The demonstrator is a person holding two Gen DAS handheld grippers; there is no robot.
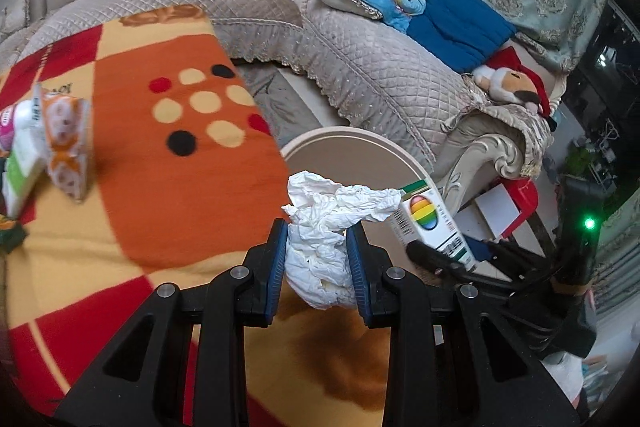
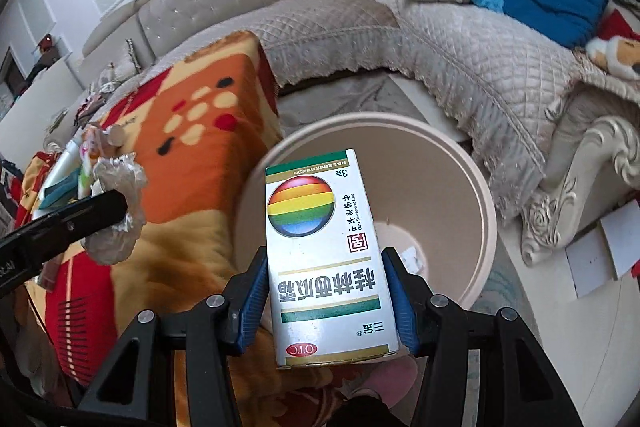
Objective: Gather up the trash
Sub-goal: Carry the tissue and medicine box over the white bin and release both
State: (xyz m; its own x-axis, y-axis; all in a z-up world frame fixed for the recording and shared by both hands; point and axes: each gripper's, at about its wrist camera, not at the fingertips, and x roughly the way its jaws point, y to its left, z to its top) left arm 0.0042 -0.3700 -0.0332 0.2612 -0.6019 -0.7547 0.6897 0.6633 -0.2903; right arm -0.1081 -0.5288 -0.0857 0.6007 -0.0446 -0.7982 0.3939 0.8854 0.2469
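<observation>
Left tongs: your left gripper (image 1: pixel 318 247) is clamped narrow on a crumpled white tissue (image 1: pixel 324 223); the blue pads (image 1: pixel 278 267) press both its sides and its loose end fans out past the fingertips.
Right tongs: your right gripper (image 2: pixel 326 279) holds a white medicine box (image 2: pixel 326 263) with a rainbow disc, gripped by its long sides, the far end projecting beyond the pads.
Bin: the round beige bin (image 2: pixel 486 227) stands on the floor just right of the blanket's edge; from the right wrist, the box's far end overlaps its open mouth.
Tissue versus bin: in the left wrist view the tissue sits in front of the bin's near rim (image 1: pixel 348 137); you cannot tell whether it is over the opening.
Blanket edge: the orange patterned blanket (image 1: pixel 168 187) ends in a straight drop at the bin's left side.
Left clutter: tissue packs (image 1: pixel 66 143) lie on the blanket, well apart from the bin.
Far boundary: the quilted sofa cover (image 1: pixel 360 67) hangs its scalloped hem beyond the bin.
Right boundary: the carved sofa arm (image 2: pixel 580 187) stands right of the bin, bare floor between them.
Between the tongs: both grippers sit near each other, side by side, apart.
</observation>
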